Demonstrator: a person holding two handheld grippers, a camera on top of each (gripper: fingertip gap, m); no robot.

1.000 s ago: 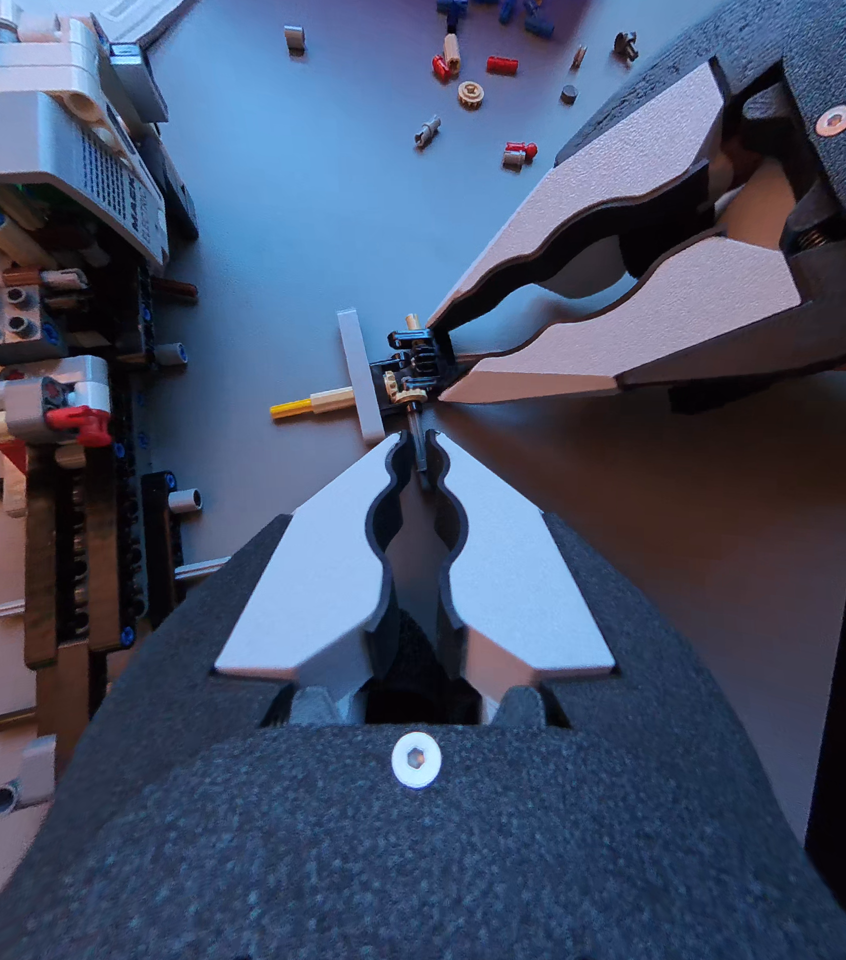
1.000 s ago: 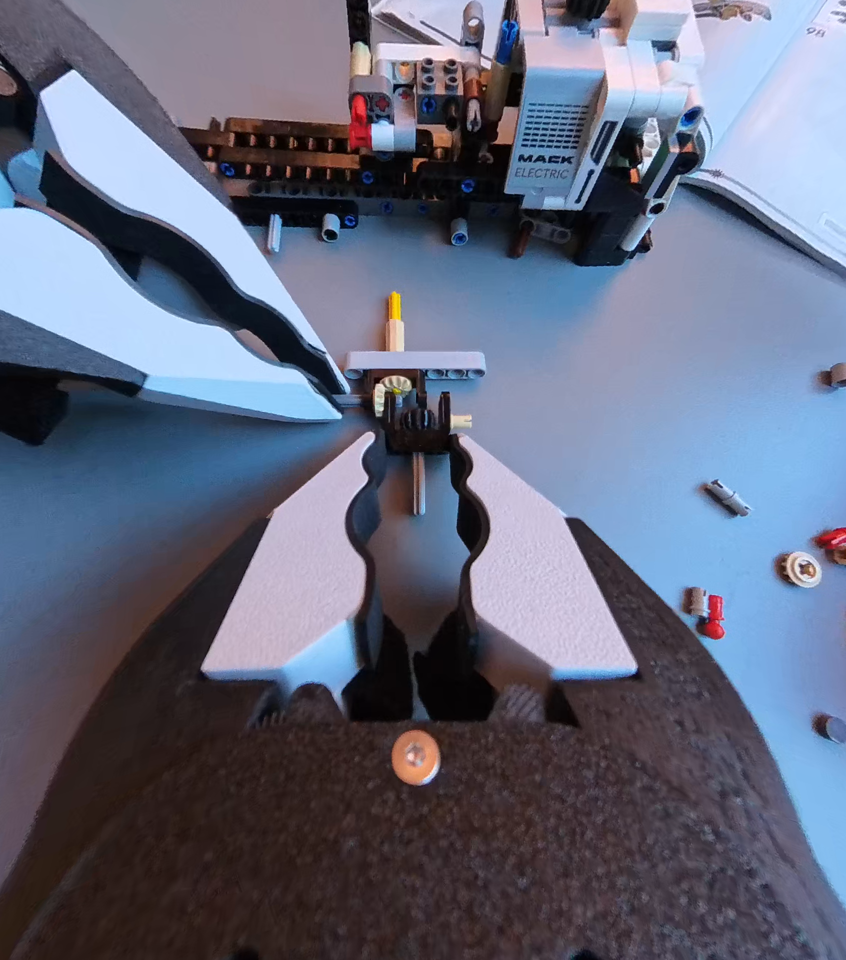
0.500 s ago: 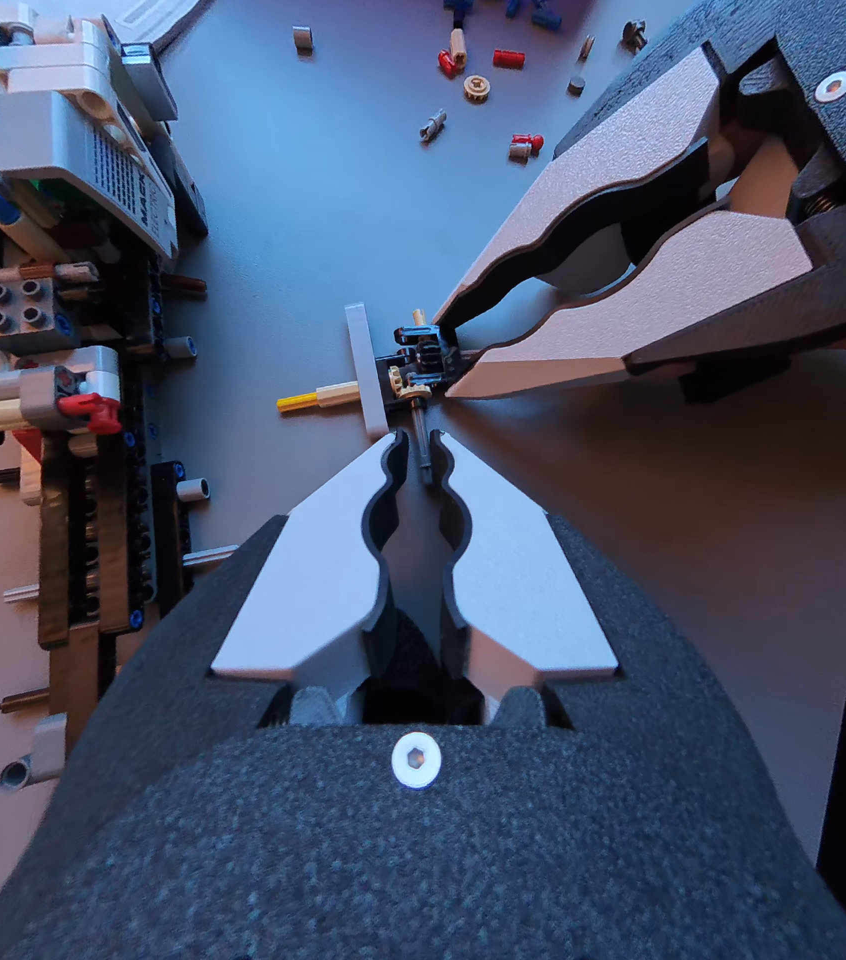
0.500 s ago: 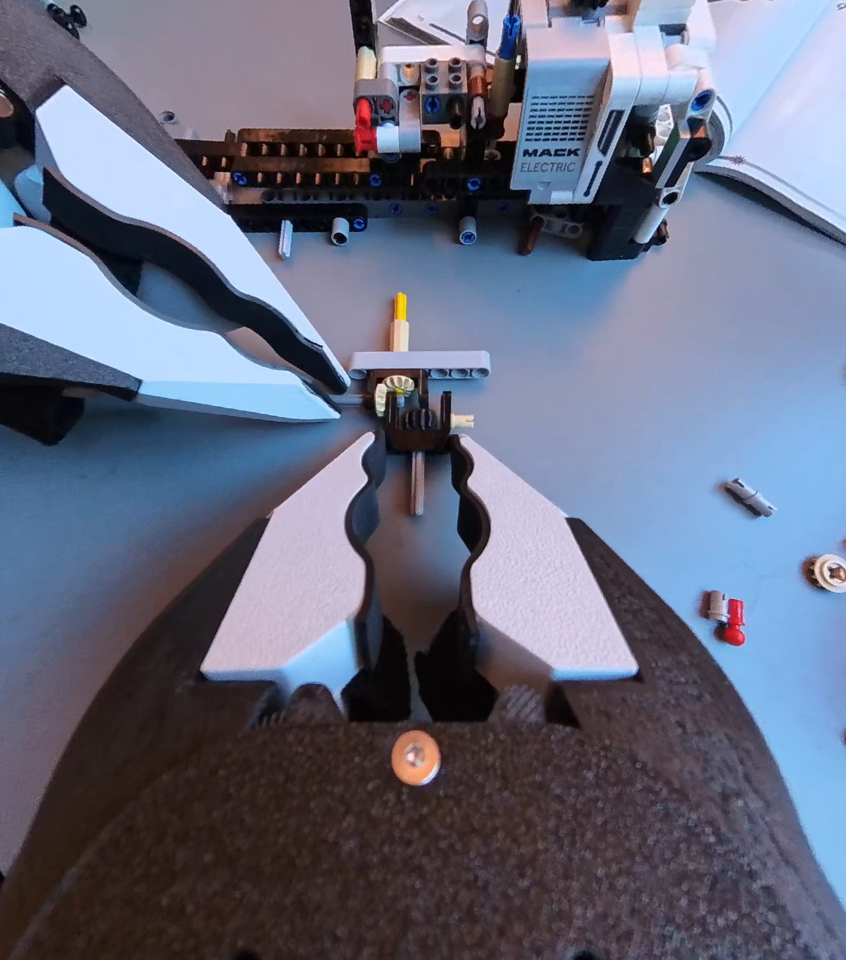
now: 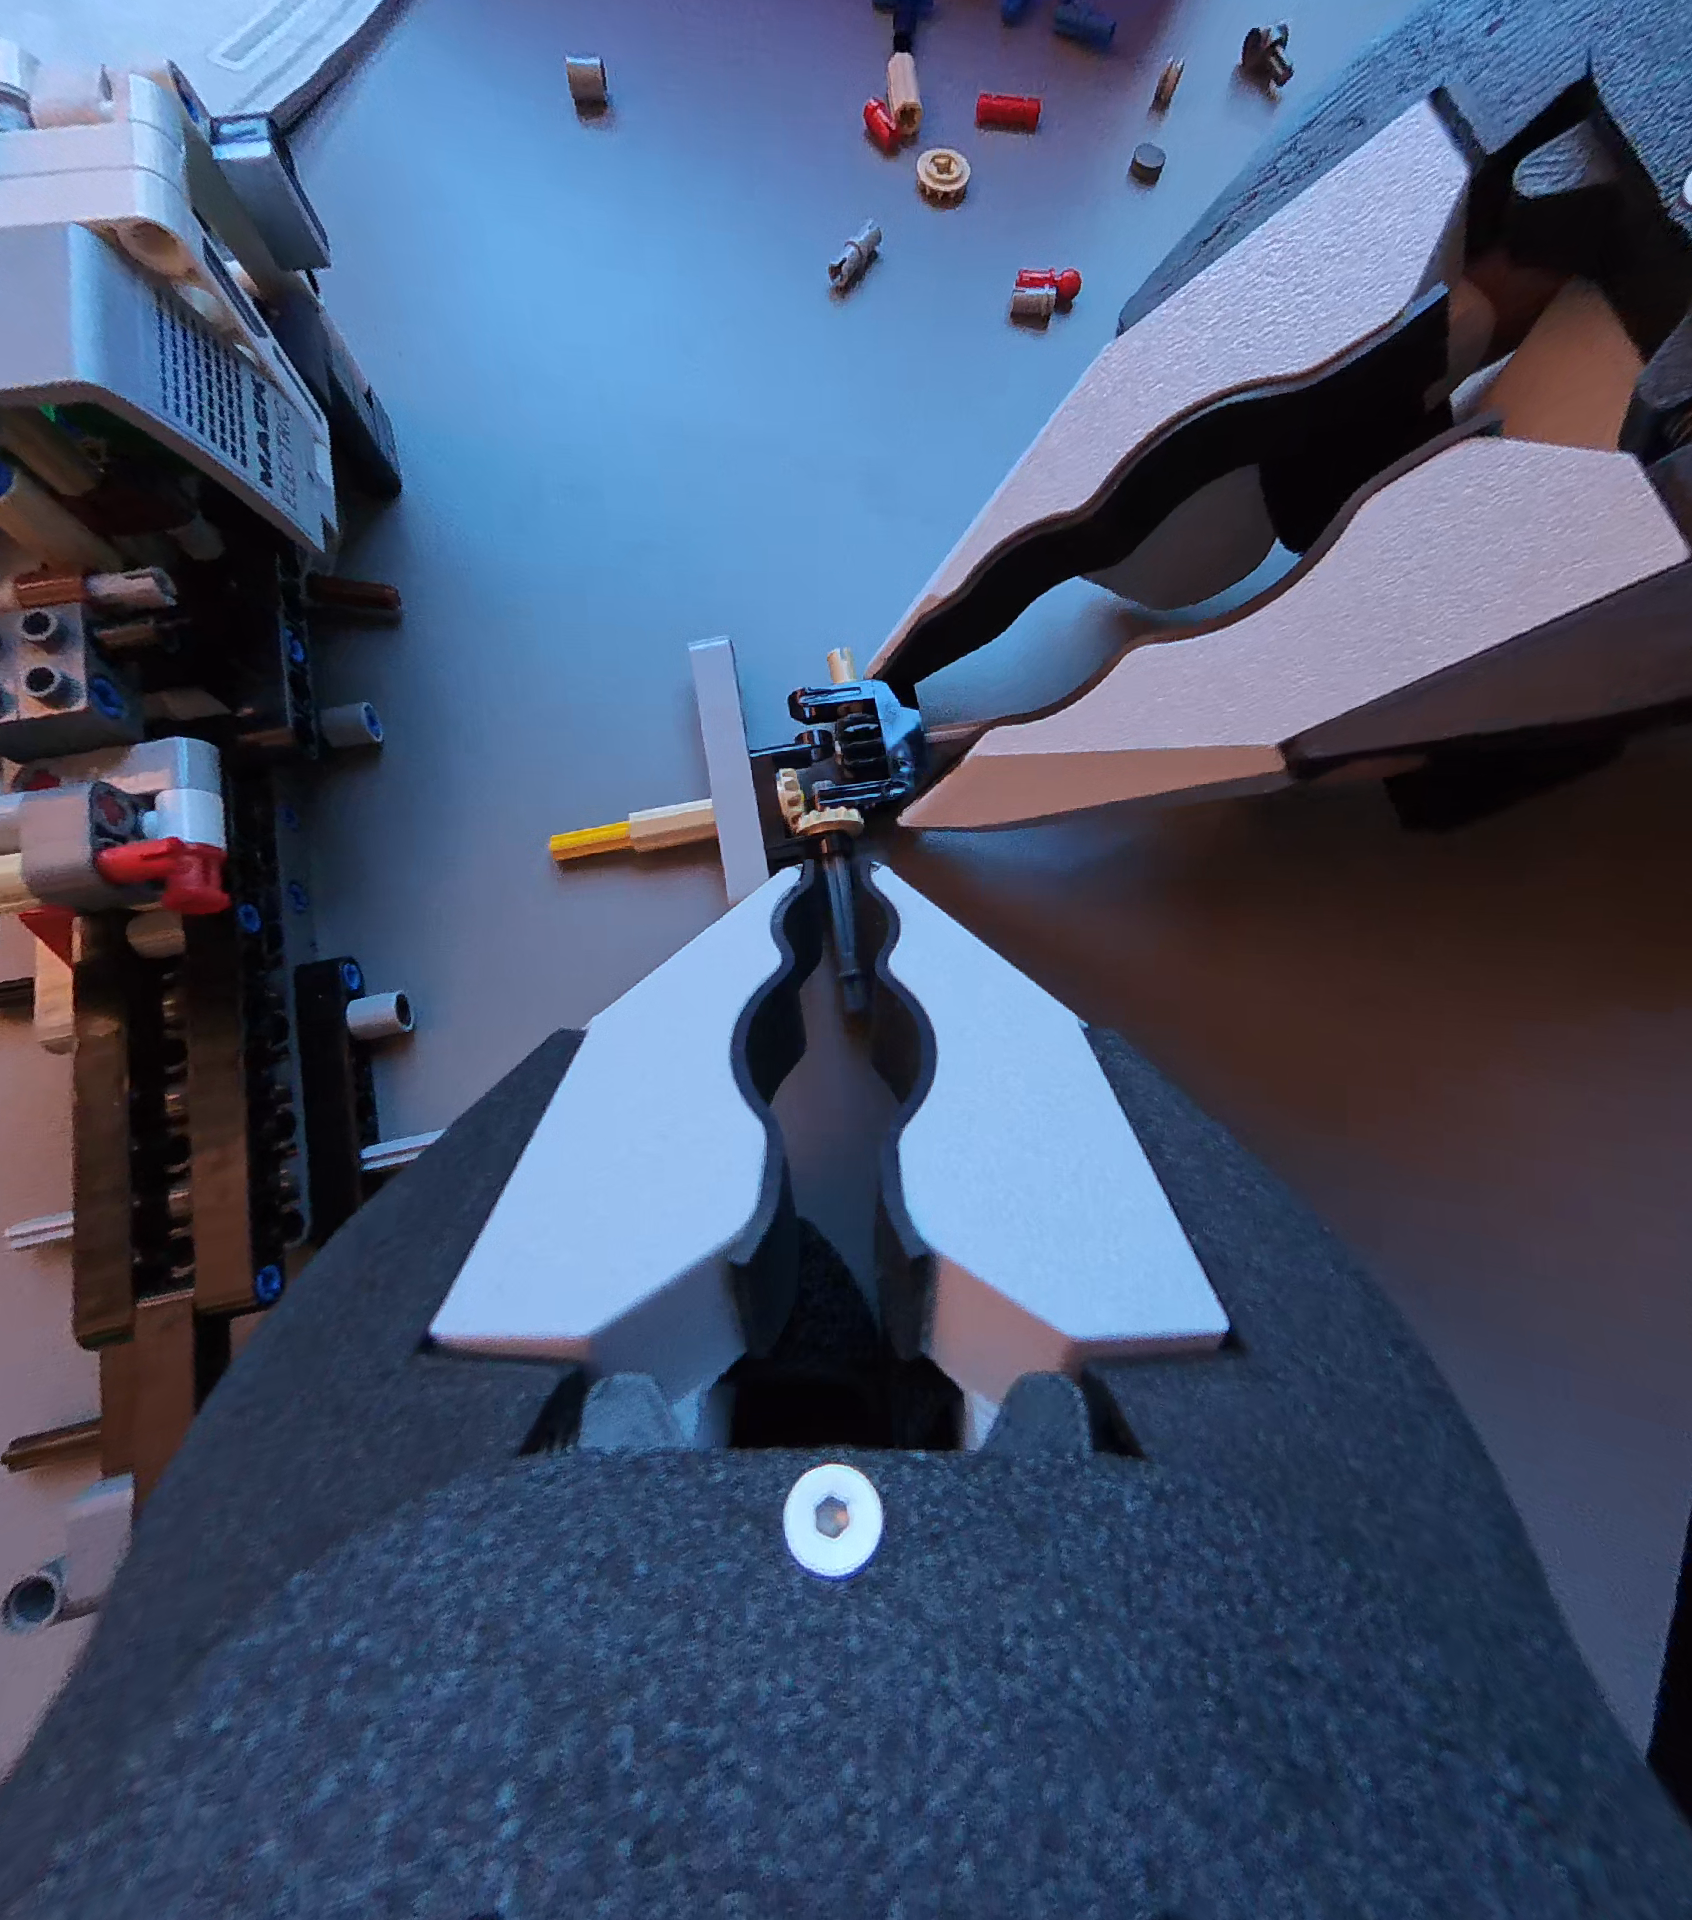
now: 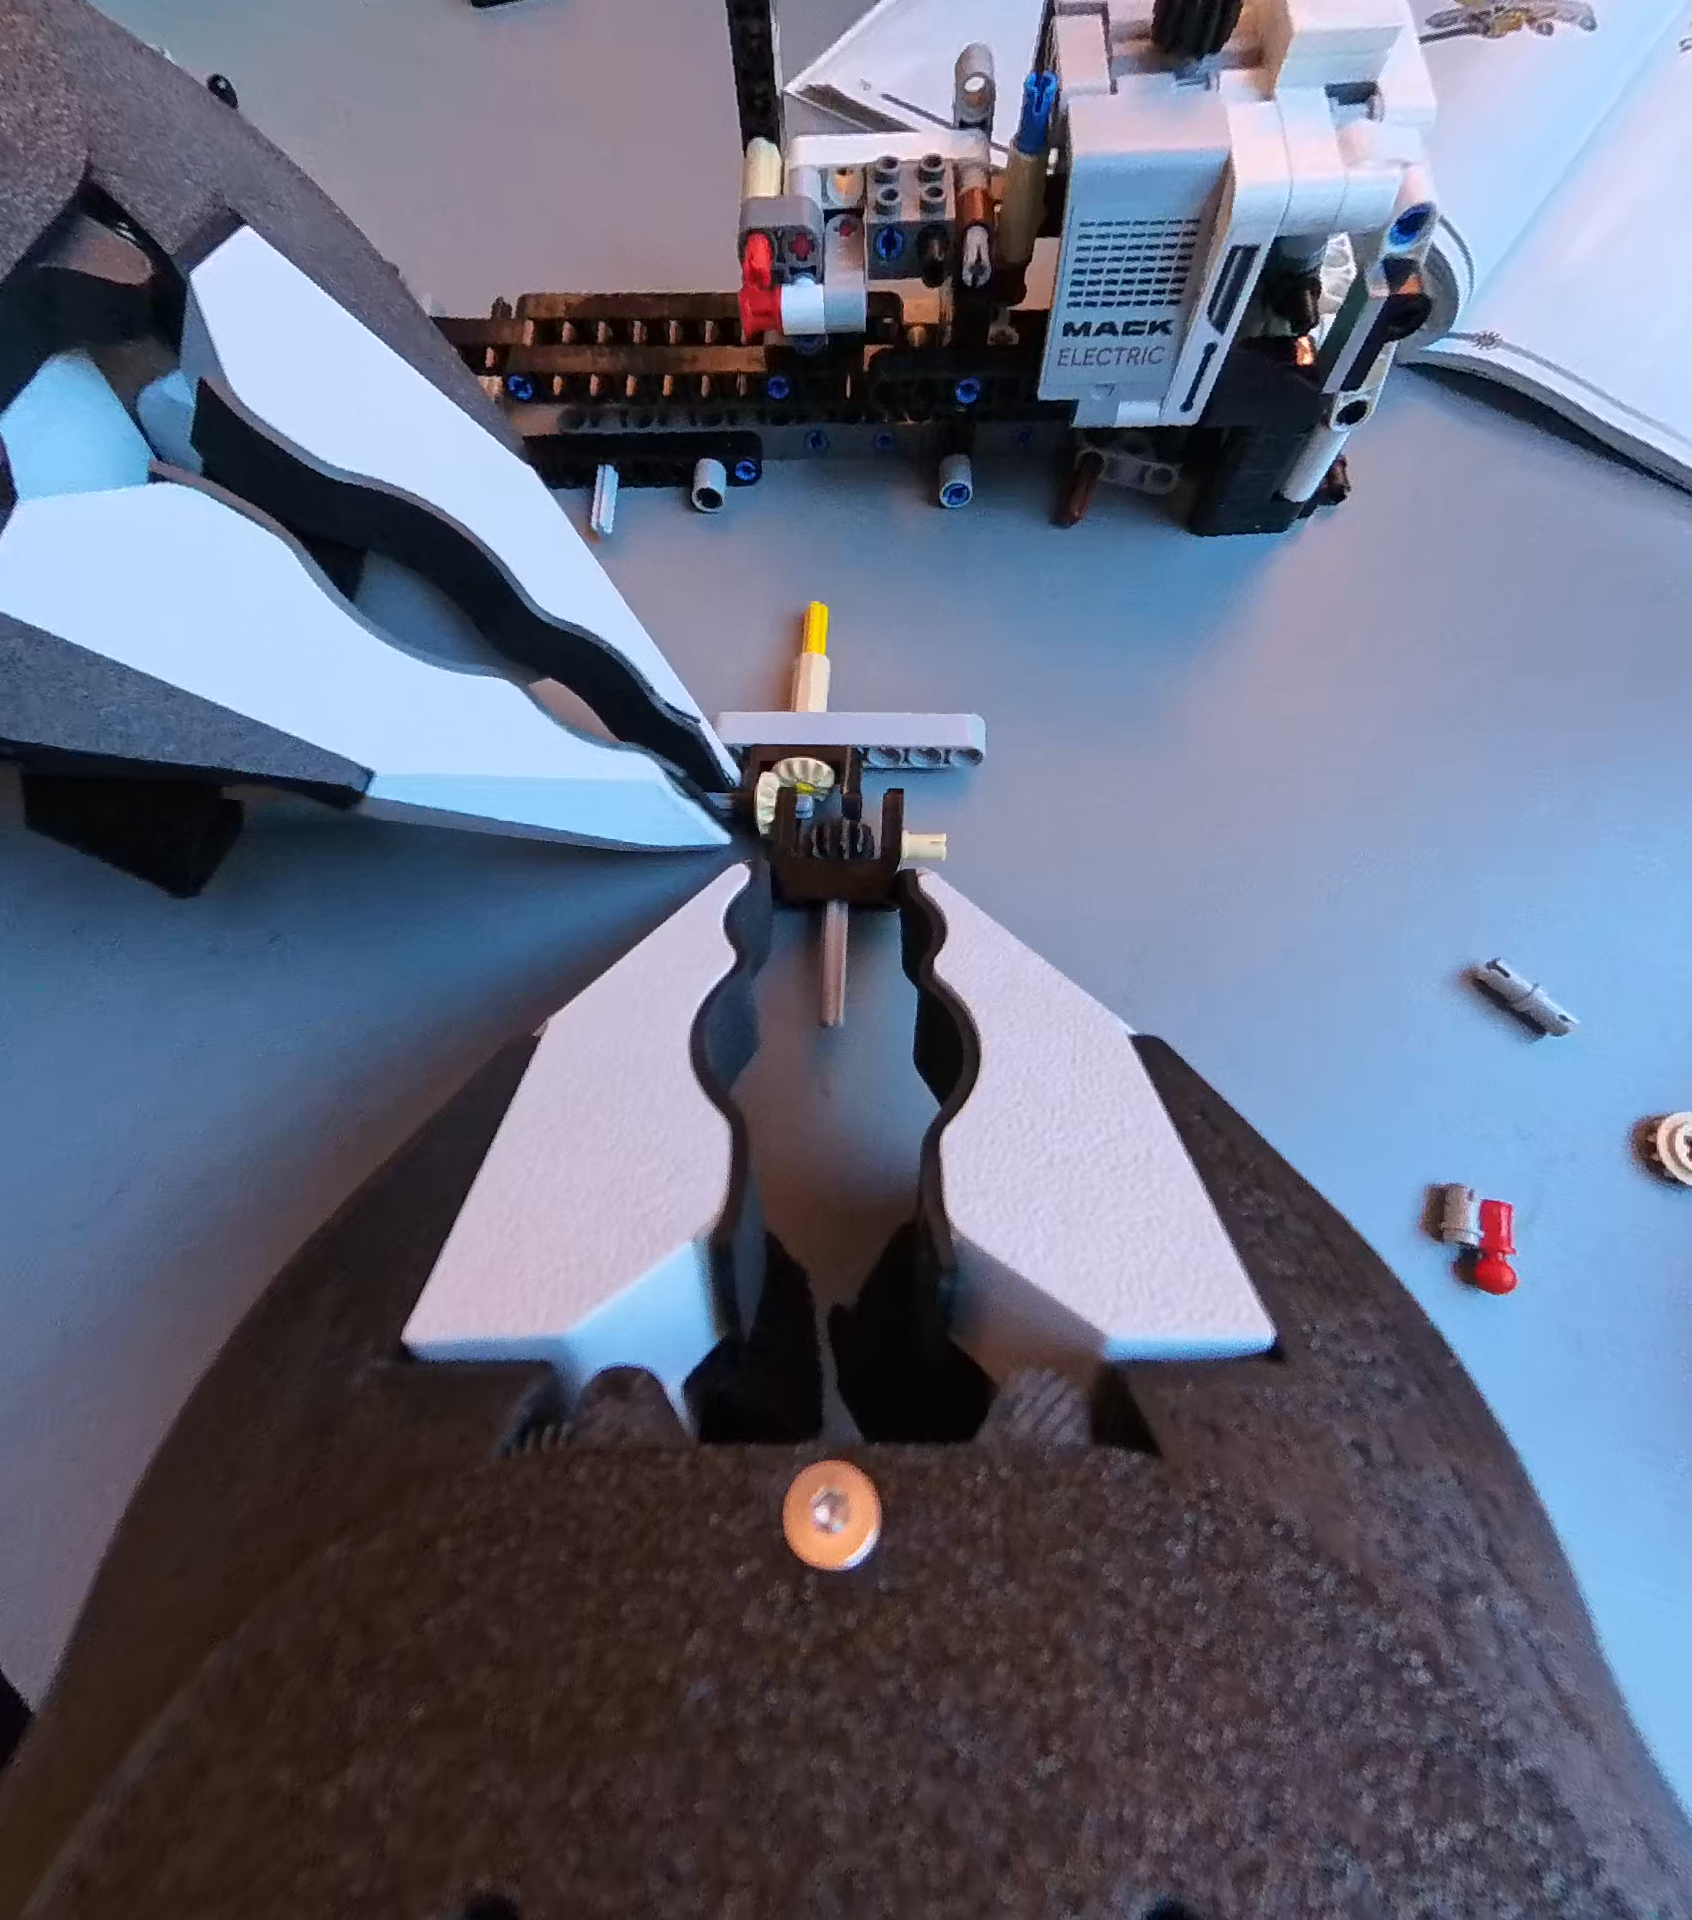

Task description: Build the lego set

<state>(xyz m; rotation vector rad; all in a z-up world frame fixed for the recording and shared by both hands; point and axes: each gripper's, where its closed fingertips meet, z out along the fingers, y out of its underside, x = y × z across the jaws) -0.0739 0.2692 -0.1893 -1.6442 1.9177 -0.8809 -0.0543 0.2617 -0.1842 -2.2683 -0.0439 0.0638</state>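
A small sub-assembly sits low over the grey table: a grey beam (image 5: 722, 769) (image 6: 852, 732), a yellow axle with a tan sleeve (image 5: 593, 836) (image 6: 814, 629), a black gear housing (image 5: 857, 743) (image 6: 837, 857) and a tan bevel gear (image 6: 790, 790). My left gripper (image 5: 840, 883) (image 6: 717, 821) is shut on the dark axle (image 5: 847, 935) that sticks out of its side. My right gripper (image 6: 831, 883) (image 5: 899, 748) is shut on the black housing. A thin grey axle (image 6: 831, 966) points back between its fingers.
The partly built truck model (image 5: 146, 416) (image 6: 1133, 291) stands beyond the sub-assembly. An open instruction booklet (image 6: 1652, 260) lies at the far right. Loose pins and a tan gear (image 5: 946, 177) (image 6: 1689, 1148) are scattered on the table on the right gripper's side. My left and right fingertips are right by each other. The tan gear (image 5: 946, 177) lies around 12 centimetres away from my right fingertips. It turns up in the right wrist view (image 6: 1671, 1137) as well.
Both grippers keep their hold on the sub-assembly. The views have shifted only slightly. The truck model sits a little nearer in the right wrist view.
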